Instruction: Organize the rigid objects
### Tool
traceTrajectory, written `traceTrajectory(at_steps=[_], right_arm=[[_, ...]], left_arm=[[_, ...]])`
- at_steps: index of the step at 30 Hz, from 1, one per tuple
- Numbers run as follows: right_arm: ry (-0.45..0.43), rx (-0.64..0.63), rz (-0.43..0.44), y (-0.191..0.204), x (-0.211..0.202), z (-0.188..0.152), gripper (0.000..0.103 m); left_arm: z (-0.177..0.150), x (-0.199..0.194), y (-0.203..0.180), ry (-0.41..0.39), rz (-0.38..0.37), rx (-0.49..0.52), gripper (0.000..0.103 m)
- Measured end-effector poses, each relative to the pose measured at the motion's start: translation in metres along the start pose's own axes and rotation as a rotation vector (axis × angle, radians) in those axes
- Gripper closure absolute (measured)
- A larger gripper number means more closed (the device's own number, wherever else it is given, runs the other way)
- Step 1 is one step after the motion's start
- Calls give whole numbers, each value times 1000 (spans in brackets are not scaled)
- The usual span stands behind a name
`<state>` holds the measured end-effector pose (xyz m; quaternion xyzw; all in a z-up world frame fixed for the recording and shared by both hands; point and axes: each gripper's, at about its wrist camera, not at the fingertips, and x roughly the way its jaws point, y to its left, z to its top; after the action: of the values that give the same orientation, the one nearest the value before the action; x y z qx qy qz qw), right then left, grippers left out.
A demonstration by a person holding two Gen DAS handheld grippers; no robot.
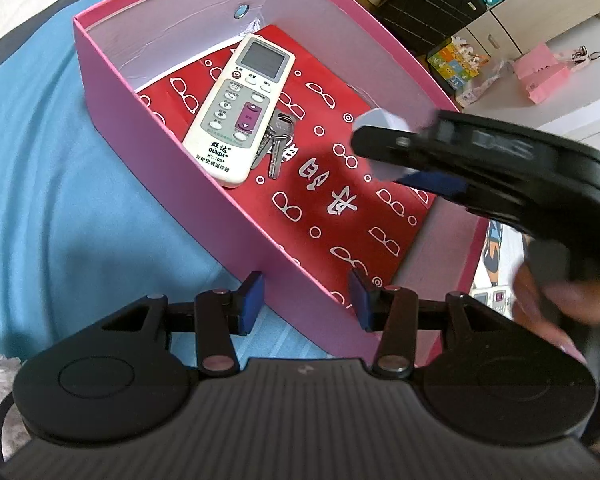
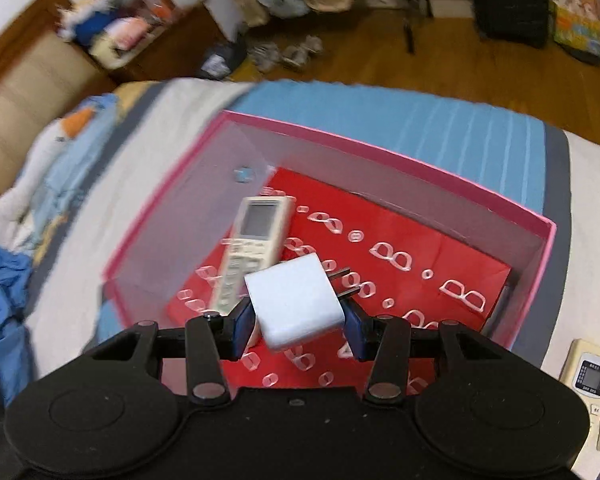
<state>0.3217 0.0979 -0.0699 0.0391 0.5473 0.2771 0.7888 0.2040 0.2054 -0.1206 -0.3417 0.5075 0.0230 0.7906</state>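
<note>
The right gripper (image 2: 299, 322) is clamping a white square plug adapter (image 2: 296, 304) above the pink cardboard box (image 1: 148, 148). Inside are lying a white remote control (image 1: 236, 110) and silver keys (image 1: 276, 140). The left gripper (image 1: 304, 300) is hovering wide open, empty, at the box's near wall.

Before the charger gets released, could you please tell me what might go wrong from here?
1. The white charger sits tilted between the right gripper fingers, so it may tumble when dropped.
2. It could land on the remote or keys in the pink box.
</note>
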Motion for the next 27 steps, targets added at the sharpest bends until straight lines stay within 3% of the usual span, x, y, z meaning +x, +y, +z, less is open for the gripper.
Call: traceTrajectory(at_steps=[5,9,14,19,27], right_arm=[[38,2,-55,-3,22,2,49],[-31,-36,-22,-3,6,1,47],[-154,-72,9,-9,-50,-18,47],[-261,-139,-13,-27,-124,-53,42],[-248,-76,-113,-91,-199,-103,42]], left_arm=[[2,1,1,5,-10,0,58],[1,0,3,-10,-22,-11,58],[2,1,-2,-17,-14,-21,57],[1,3,-7,-27,-5,-34,57],[-1,4,-14,-42,-10,-44,57]])
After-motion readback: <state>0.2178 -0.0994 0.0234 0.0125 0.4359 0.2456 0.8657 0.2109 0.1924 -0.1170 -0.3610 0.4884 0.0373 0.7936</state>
